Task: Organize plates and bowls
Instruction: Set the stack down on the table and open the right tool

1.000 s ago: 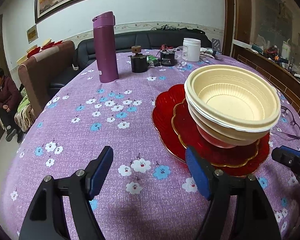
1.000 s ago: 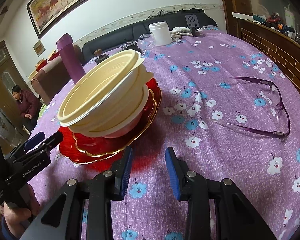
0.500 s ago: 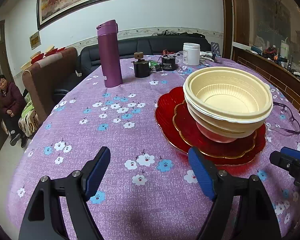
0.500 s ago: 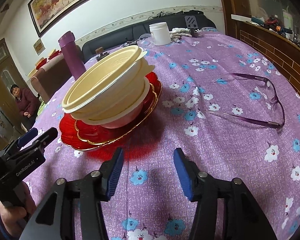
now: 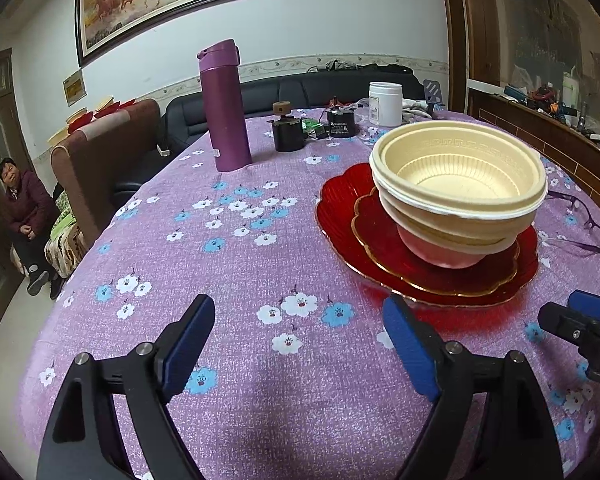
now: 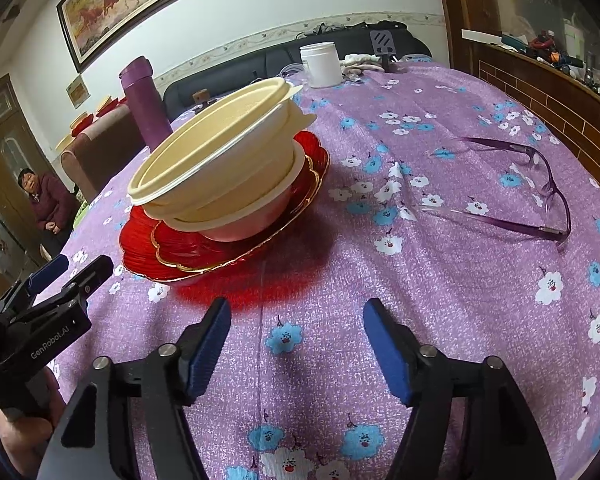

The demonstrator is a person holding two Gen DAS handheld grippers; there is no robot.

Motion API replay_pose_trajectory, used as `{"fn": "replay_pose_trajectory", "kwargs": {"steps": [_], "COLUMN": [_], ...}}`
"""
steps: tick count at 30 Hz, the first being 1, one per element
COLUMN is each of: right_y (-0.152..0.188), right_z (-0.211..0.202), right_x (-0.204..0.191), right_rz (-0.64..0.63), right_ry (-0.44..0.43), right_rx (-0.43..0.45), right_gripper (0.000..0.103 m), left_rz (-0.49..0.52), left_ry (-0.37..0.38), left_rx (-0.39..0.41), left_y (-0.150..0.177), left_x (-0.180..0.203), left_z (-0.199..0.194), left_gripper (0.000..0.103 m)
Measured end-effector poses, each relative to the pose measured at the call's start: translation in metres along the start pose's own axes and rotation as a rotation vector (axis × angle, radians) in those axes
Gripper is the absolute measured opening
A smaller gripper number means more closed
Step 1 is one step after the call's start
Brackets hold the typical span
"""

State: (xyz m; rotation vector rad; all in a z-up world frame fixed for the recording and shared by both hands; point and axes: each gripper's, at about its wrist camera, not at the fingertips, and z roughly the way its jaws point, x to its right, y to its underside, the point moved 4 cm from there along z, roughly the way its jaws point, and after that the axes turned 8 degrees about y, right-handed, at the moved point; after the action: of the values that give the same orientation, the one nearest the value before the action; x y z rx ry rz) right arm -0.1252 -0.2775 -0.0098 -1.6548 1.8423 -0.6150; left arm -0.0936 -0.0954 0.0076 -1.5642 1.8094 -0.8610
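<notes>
A stack of cream bowls (image 5: 458,184) (image 6: 220,164) with a pink bowl (image 5: 436,250) at the bottom sits on two stacked red plates (image 5: 384,240) (image 6: 172,252) on the purple flowered tablecloth. My left gripper (image 5: 300,340) is open and empty, near the table's front edge, left of the plates. My right gripper (image 6: 296,340) is open and empty, in front of the plates on their right side. The right gripper also shows at the left wrist view's right edge (image 5: 580,328), and the left gripper at the right wrist view's left edge (image 6: 56,292).
A purple thermos (image 5: 224,108), a small black device (image 5: 286,134), a black box (image 5: 340,124) and a white jar (image 5: 385,104) stand at the table's far side. Purple glasses (image 6: 540,196) lie right of the plates. A person (image 5: 24,208) sits off the table's left side.
Both grippers have drawn back from the stack toward the table's front edge. The right gripper's jaws have opened wider. The stack has not moved.
</notes>
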Motion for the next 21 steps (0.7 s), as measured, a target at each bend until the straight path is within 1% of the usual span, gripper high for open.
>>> {"fn": "replay_pose_trajectory", "kwargs": {"steps": [1,3,4,5,8,10,12,14,18,21], "right_y": [0.001,0.002,0.003,0.003,0.004,0.004,0.002,0.001,0.000,0.000], "right_z": [0.002,0.004,0.005,0.005,0.008,0.011,0.012,0.012,0.019,0.018], "right_x": [0.000,-0.001,-0.002,-0.002,-0.003,-0.003,-0.001,0.000,0.005,0.010], "right_rz": [-0.001,-0.004,-0.006,-0.009,-0.004,-0.005,0.008,0.017,0.043,0.069], "right_ry": [0.003,0.006,0.008,0.010,-0.001,0.019,0.022,0.024,0.001,-0.016], "right_rx": [-0.002,0.002,0.006,0.009,0.022,0.025,0.025,0.032,-0.004,0.003], "right_gripper": [0.078,0.080,0.082,0.086,0.091,0.095,0.096,0.103,0.103,0.103], "left_rz": [0.000,0.000,0.000,0.001,0.009,0.009,-0.001,-0.013,-0.015,-0.011], "left_ry": [0.005,0.017,0.023,0.028,0.048,0.059,0.063,0.063,0.048,0.058], "left_rx": [-0.001,0.000,0.001,0.002,-0.006,-0.016,-0.024,-0.029,-0.028,0.009], "left_y": [0.001,0.001,0.001,0.001,0.002,0.002,0.003,0.003,0.002,-0.001], "left_x": [0.000,0.000,0.001,0.001,0.003,0.004,0.002,0.000,-0.002,-0.002], "left_z": [0.000,0.000,0.000,0.000,0.002,0.003,0.004,0.005,0.005,0.000], "left_gripper": [0.086,0.091,0.095,0.097,0.098,0.099,0.101,0.102,0.103,0.103]}}
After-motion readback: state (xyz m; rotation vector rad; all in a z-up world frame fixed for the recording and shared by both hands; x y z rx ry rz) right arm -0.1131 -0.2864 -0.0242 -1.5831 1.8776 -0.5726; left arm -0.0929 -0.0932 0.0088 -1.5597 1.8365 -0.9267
